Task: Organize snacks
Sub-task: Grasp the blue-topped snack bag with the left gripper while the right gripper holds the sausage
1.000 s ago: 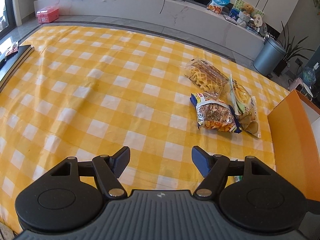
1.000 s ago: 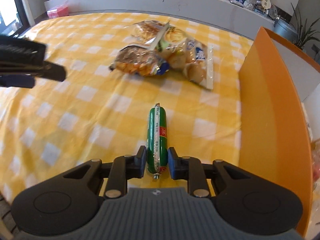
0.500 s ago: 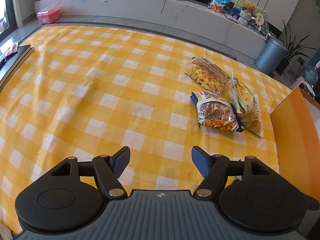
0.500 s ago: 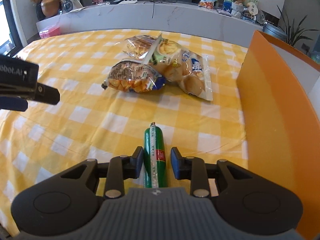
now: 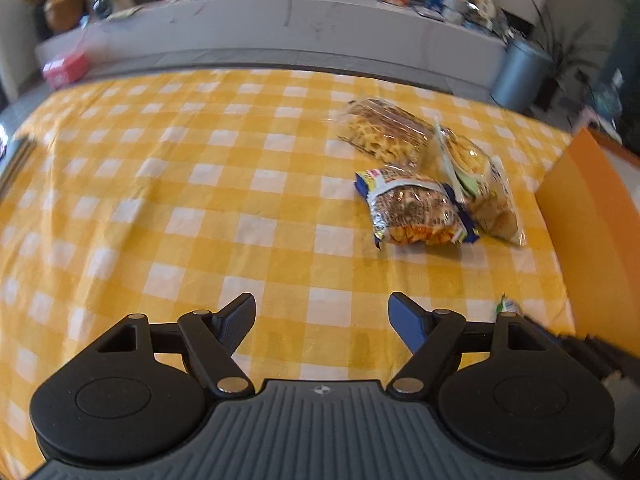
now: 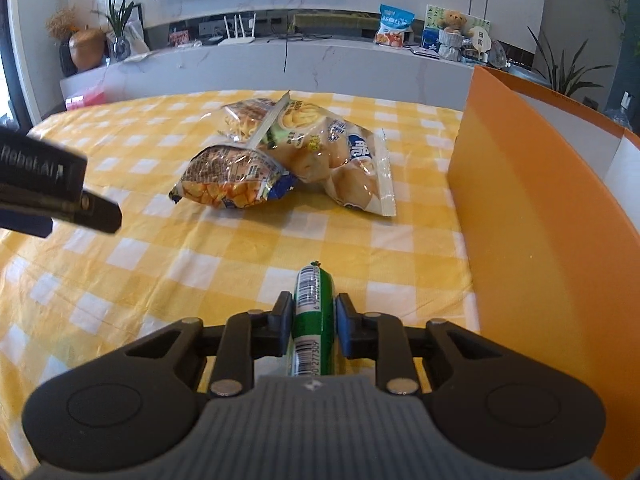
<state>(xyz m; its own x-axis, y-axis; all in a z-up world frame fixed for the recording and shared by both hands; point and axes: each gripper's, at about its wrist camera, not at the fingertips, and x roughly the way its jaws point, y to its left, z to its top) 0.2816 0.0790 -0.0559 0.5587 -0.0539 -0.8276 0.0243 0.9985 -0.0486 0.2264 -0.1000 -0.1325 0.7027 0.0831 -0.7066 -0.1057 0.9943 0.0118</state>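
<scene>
yellow-and-white checked cloth [image 6: 200, 264] covers the whole work surface, lightly creased at lower left of the right wrist view.

item: green sausage stick [image 6: 312, 320], lower centre of the right wrist view, barcode side up, clamped between the pads of the right gripper [image 6: 312, 320], its tip pointing up-frame.

item: left gripper [image 5: 322, 320], bottom of the left wrist view; its jaws have just been opening and stand wide, nothing between them, only cloth beneath.

item: three snack bags in a cluster at centre frame: crisp bag with blue ends [image 6: 232, 180] in front, clear bun bag [image 6: 344, 168] to its right and touching it, noodle-snack bag [image 6: 244, 116] behind.

item: orange box [image 6: 532, 216], right edge of frame, tall wall, white interior.

room: grey marble-look ledge [image 6: 320, 60] across the upper frame carrying a white router, a blue snack packet, a teddy bear; potted plants at upper left and right; dark screen at top; grey bin [image 5: 516, 72] upper right of the left wrist view, which is blurred.
</scene>
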